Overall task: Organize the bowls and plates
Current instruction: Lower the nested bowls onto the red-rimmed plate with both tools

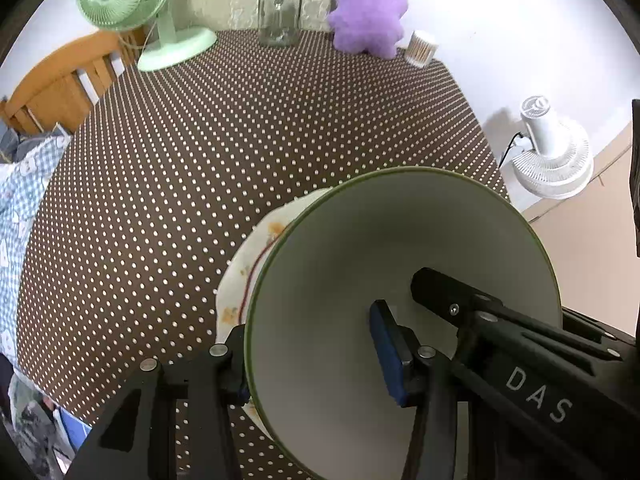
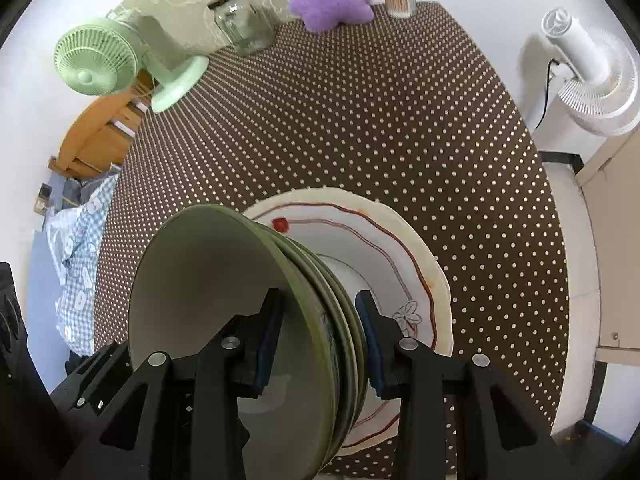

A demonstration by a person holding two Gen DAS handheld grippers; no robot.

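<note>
step: lowering bowls onto plate | left tongs, right tongs both gripping the bowls' rim | next: centring, releasing

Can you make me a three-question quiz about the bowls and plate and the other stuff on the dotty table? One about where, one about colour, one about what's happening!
1. Where are the green bowls?
A. Over the plate
B. Beside the jar
C. On the chair

2. What colour is the soft toy?
A. Yellow
B. Red
C. Purple

3. What is the right gripper doing?
A. Hanging open with nothing in it
B. Clamped on the bowls' rims
C. Holding the jar

Answers:
1 A: the plate peeks out beneath the bowls.
2 C: the fluffy toy at the table's far edge is purple.
3 B: one finger is inside the top bowl and the other is outside the stack.
</note>
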